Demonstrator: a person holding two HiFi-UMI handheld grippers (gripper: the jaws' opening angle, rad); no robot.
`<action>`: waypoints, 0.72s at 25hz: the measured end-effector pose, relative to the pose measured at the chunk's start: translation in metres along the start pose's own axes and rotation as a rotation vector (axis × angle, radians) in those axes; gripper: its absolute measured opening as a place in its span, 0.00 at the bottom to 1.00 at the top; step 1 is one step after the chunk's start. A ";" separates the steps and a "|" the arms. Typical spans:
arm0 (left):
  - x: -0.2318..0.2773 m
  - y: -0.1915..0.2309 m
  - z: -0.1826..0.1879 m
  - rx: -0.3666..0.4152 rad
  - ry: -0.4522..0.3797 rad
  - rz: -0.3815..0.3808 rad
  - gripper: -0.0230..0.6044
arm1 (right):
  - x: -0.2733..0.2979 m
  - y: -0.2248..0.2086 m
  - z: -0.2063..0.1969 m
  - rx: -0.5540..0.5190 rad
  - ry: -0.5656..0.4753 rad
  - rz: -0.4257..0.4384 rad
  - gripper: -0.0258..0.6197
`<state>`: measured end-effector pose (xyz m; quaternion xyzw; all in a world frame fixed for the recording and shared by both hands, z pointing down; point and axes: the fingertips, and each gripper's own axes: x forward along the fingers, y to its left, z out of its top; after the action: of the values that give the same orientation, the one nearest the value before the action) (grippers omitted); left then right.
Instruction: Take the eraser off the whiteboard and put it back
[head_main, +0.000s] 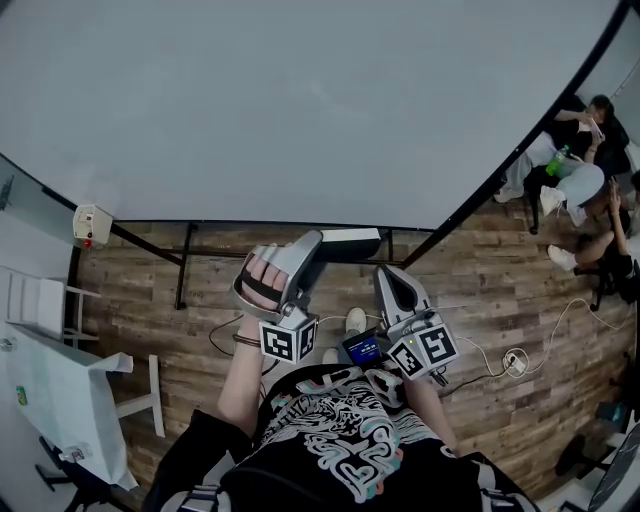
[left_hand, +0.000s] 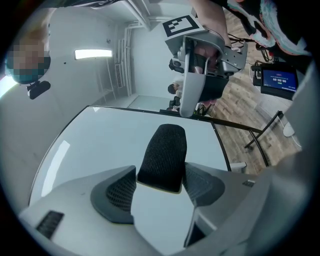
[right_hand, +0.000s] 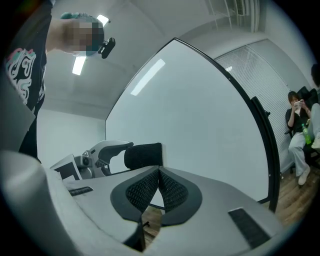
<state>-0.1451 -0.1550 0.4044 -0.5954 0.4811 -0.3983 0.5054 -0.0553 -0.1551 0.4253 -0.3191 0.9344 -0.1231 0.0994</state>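
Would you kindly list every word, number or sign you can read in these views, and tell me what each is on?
Nothing can be read for certain.
Small screen on the person's front: a row of pale digits, too blurred to read.
Shirt print: stylised shapes, no legible word.
Marker cubes: black-and-white square patterns, no letters.
Whiteboard: blank.

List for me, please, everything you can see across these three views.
whiteboard: one, white with a black frame, straight ahead
eraser: one, black, held up before the whiteboard
floor: one, brown wood planks, below the board
seated people: at least two, light clothing, far right
screen device: one, black with a blue display, at the person's waist
left gripper: one, grey, fingers clamped on the eraser
right gripper: one, grey, fingers together, empty
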 end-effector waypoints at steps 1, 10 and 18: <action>-0.002 0.002 0.000 -0.005 0.005 0.004 0.52 | 0.000 0.001 -0.002 0.003 0.005 -0.001 0.09; -0.019 0.005 0.001 -0.026 0.030 0.025 0.52 | -0.004 0.005 -0.015 0.018 0.039 -0.007 0.09; -0.009 0.005 0.005 -0.029 0.029 0.030 0.52 | -0.006 -0.011 -0.011 0.008 0.048 -0.042 0.09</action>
<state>-0.1434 -0.1456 0.3992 -0.5896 0.5027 -0.3923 0.4957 -0.0473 -0.1574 0.4396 -0.3354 0.9291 -0.1364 0.0757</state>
